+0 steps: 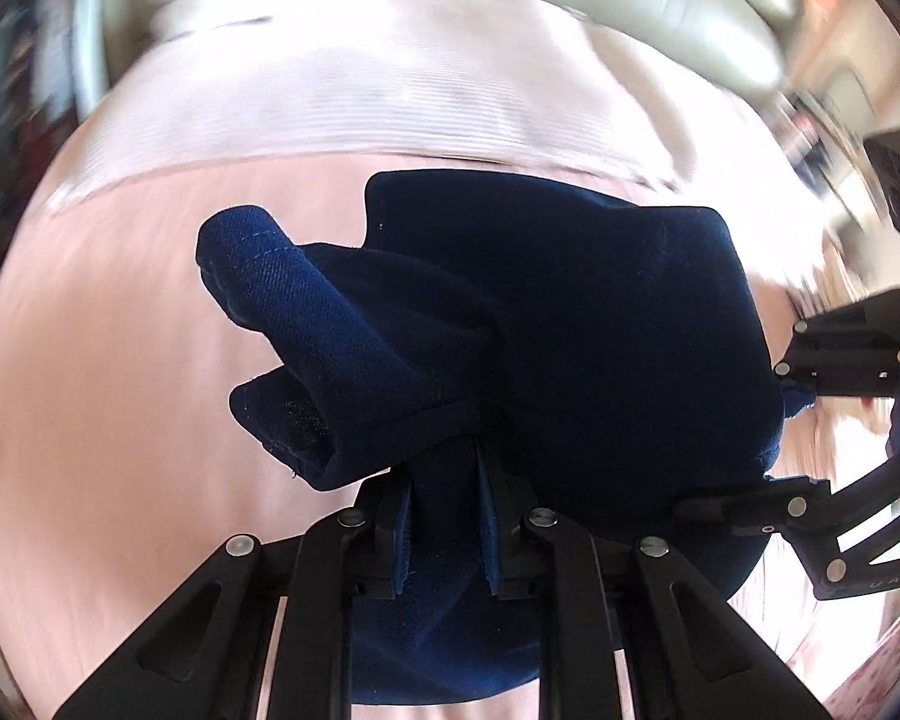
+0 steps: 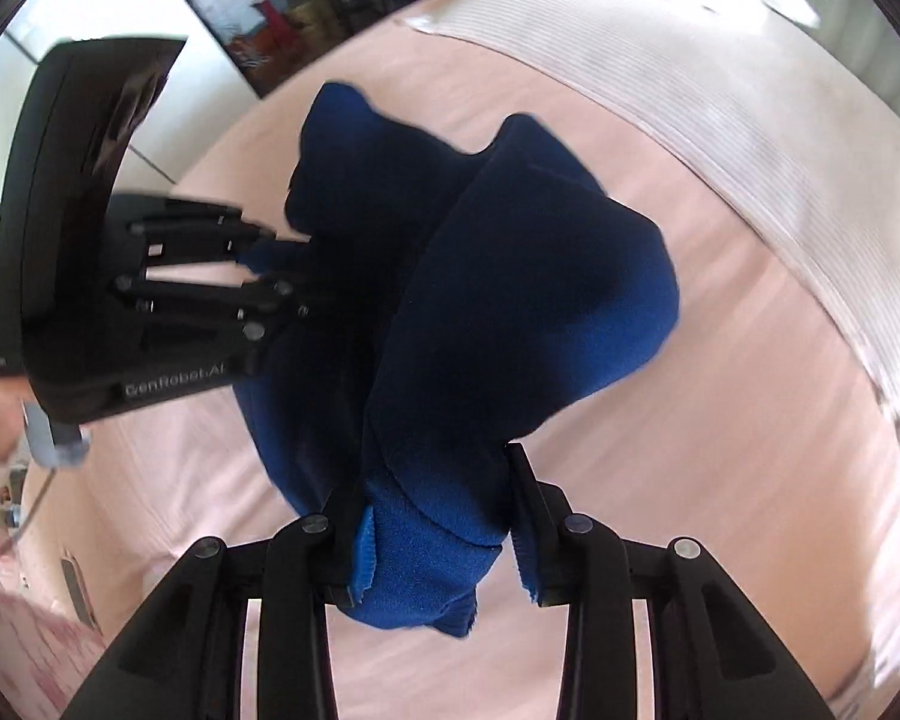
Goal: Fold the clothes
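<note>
Where both jaws pinch it, dark blue garment (image 1: 600,312) bunched, folds drooping

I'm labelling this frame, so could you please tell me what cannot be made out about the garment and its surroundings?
- Garment type: the bunched blue cloth hides its own shape in both views.
- Left claw: its tips are buried in cloth.
- Right claw: the grip point is covered by folds.
- Bed: blurred in both views, with the part under the cloth hidden.
- Room behind: blurred in the left view and small at the rim in the right.
</note>
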A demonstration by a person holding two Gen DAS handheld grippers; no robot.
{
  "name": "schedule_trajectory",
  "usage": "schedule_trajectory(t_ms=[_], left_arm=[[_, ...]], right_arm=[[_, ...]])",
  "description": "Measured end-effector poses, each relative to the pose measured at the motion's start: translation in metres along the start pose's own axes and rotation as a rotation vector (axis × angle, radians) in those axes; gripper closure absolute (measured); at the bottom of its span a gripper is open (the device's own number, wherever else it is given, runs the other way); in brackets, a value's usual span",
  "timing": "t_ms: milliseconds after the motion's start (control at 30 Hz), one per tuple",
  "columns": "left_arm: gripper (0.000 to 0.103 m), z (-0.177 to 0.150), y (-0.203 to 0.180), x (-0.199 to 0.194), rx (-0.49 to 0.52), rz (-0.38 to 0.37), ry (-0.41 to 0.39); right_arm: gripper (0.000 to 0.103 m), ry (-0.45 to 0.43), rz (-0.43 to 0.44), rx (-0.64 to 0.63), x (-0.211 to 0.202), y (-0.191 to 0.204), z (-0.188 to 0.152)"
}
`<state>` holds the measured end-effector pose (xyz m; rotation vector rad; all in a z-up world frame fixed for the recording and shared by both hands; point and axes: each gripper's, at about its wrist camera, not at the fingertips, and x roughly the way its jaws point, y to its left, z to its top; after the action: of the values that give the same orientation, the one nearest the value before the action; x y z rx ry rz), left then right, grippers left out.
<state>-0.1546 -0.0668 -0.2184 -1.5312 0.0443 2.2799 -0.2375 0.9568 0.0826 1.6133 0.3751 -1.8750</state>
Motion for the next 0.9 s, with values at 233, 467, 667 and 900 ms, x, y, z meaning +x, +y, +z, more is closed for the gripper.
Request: schedule_trajectory(t_ms=[233, 467, 667, 900], left_arm=[[0.077, 0.022, -0.122, 0.034, 0.203, -0.012, -0.036], [0.057, -0.025, -0.175, -0.003, 0.42, -0.323, -0.019], [0.058, -0.087, -0.221, 0.04, 0.671, -0.175, 0.119], [0.063, -0.007, -0.176, 0.024, 0.452, 0.036, 0.046]], right_arm=[[0.063, 0.011, 0.099, 0.37, -0.008, -0.108, -0.127], [0.062, -0.129, 0.077, 0.547, -0.039, -0.157, -0.186], [0.062, -0.168, 0.134, 0.578, -0.016, -0.181, -0.168], [0.048, -0.262, -0.014, 0.568, -0.041, -0.185, -0.177]])
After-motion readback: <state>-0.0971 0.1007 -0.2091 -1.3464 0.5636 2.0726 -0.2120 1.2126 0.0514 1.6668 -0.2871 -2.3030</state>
